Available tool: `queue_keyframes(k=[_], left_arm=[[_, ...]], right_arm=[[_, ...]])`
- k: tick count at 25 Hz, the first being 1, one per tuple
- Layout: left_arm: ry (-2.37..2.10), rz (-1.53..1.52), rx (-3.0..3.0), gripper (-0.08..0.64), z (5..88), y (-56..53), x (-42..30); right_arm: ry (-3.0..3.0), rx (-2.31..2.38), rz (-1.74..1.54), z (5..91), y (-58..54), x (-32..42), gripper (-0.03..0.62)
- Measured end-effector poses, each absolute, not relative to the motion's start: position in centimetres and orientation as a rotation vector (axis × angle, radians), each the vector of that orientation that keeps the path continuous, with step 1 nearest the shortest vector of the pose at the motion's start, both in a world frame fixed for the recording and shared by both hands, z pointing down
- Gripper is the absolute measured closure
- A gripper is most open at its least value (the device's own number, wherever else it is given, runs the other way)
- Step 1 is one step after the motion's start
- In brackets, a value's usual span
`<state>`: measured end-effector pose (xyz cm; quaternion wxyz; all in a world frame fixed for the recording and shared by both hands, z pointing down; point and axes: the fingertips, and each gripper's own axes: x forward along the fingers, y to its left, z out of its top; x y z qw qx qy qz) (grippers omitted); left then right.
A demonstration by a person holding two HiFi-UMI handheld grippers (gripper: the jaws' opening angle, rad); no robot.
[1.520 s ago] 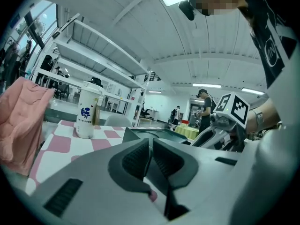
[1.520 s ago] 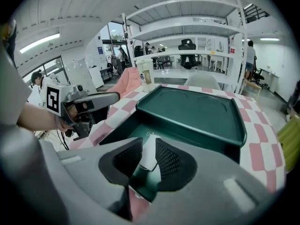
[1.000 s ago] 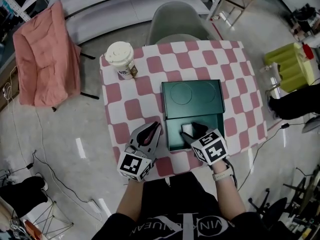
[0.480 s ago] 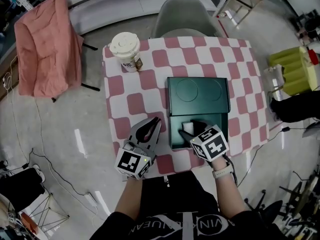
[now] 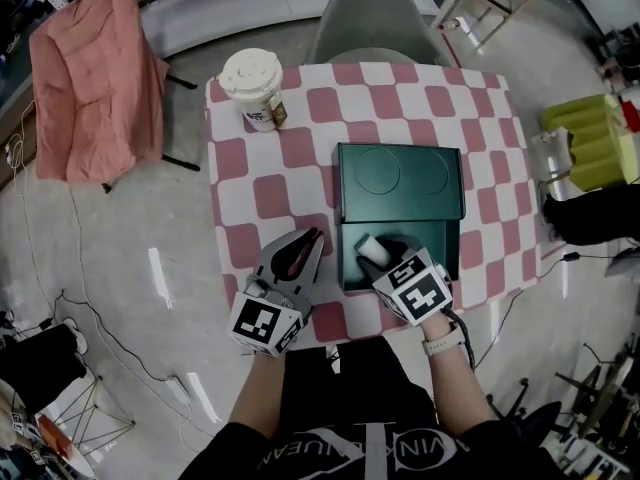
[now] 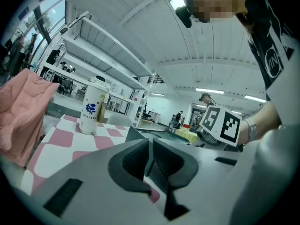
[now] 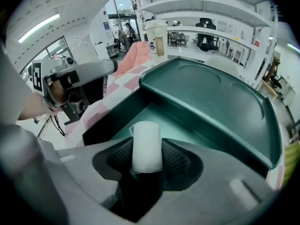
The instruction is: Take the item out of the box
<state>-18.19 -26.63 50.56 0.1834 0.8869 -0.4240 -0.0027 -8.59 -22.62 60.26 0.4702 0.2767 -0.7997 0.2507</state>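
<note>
Lidded paper cup (image 5: 252,86), upright, at the far left corner of the pink-and-white checked counter (image 5: 300,158). Grey chair (image 5: 365,33) behind the counter; pink cloth (image 5: 90,78) draped to its left. Yellow-green object (image 5: 590,143) off to the right.

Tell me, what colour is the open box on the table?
Dark green; the box shows best in the right gripper view.
</note>
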Motion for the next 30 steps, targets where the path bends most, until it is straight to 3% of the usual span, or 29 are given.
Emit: queue_keyframes(k=[30], left_arm=[[-1.315,0.009,2.451,0.531,49.7,-23.3,-18.0]], right_arm=[[-2.184,0.730,0.454,55.1,-22.1,-7.2,0.410]])
